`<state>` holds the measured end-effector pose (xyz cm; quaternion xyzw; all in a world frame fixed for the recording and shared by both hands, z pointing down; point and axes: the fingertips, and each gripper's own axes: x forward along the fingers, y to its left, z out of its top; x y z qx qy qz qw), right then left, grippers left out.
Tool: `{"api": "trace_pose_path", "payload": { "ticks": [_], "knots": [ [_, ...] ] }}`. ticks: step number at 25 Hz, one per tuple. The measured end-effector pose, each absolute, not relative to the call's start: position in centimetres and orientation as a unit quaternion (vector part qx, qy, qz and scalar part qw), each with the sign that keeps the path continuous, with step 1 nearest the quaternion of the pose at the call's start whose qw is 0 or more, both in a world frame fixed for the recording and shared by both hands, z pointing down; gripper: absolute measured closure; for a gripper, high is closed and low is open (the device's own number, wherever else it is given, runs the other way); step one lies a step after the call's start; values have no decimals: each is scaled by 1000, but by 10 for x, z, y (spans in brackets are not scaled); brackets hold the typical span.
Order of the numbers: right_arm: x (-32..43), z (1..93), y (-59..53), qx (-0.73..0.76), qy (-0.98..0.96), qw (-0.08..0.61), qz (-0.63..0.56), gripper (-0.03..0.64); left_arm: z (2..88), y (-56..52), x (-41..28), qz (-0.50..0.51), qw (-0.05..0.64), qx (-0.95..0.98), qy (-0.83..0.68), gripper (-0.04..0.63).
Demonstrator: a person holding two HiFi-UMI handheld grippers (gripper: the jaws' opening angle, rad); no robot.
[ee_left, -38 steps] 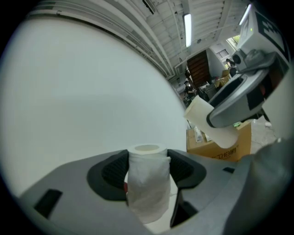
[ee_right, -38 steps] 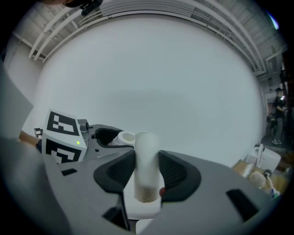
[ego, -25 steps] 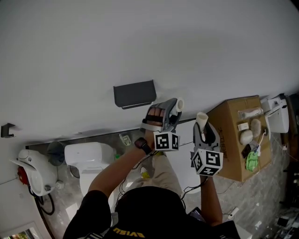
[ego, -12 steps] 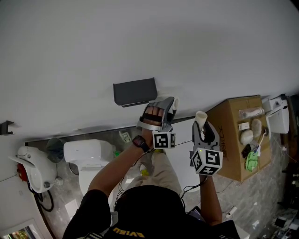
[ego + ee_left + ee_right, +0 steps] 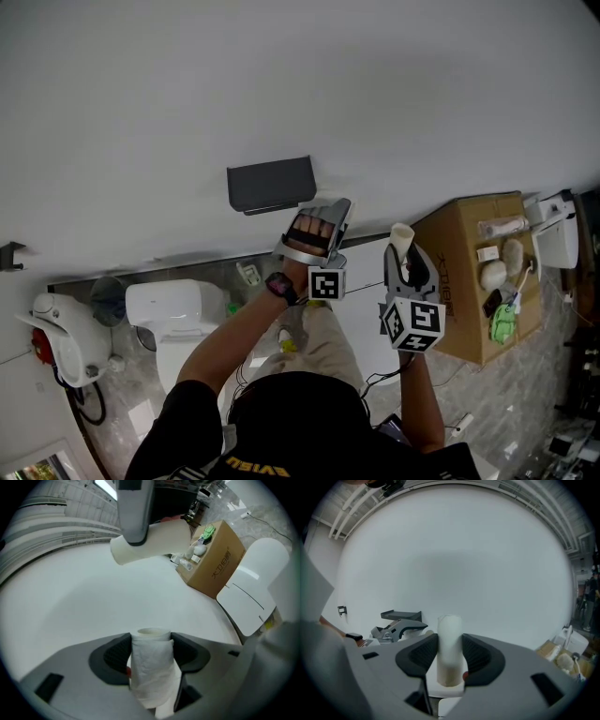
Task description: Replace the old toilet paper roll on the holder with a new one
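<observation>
The dark grey holder (image 5: 270, 185) hangs on the white wall with no roll visible on it. Just below its right end, my left gripper (image 5: 330, 214) is shut on a thin toilet paper roll (image 5: 151, 667) with loose paper wrapped round its core; the head view hides most of that roll. To the right, my right gripper (image 5: 403, 246) is shut on a bare pale cardboard tube (image 5: 449, 648), standing upright between the pads. The right gripper view shows the holder (image 5: 401, 616) far to the left, with the left gripper (image 5: 393, 630) under it. That tube (image 5: 150, 545) crosses the top of the left gripper view.
A cardboard box (image 5: 469, 272) with small items on top stands at the right, beside a white appliance (image 5: 558, 230). A toilet (image 5: 169, 314) sits lower left, with a white fixture (image 5: 66, 342) beyond it. A small hook (image 5: 11, 255) is on the wall.
My left gripper has rolled and sunk slightly below the holder, so its roll no longer shows at the top in the head view. The right gripper has stayed put.
</observation>
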<state>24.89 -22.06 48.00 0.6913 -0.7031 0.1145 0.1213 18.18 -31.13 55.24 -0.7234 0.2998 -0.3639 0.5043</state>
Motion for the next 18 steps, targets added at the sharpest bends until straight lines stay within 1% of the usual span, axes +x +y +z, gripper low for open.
{"api": "trace_pose_path", "payload": {
  "ticks": [3, 18],
  "knots": [
    [251, 481, -220, 693, -702, 123, 115, 449, 554, -311, 182, -374, 510, -713, 301, 325],
    [245, 480, -223, 688, -706, 122, 113, 449, 548, -316, 167, -400, 497, -701, 319, 325]
  ]
}}
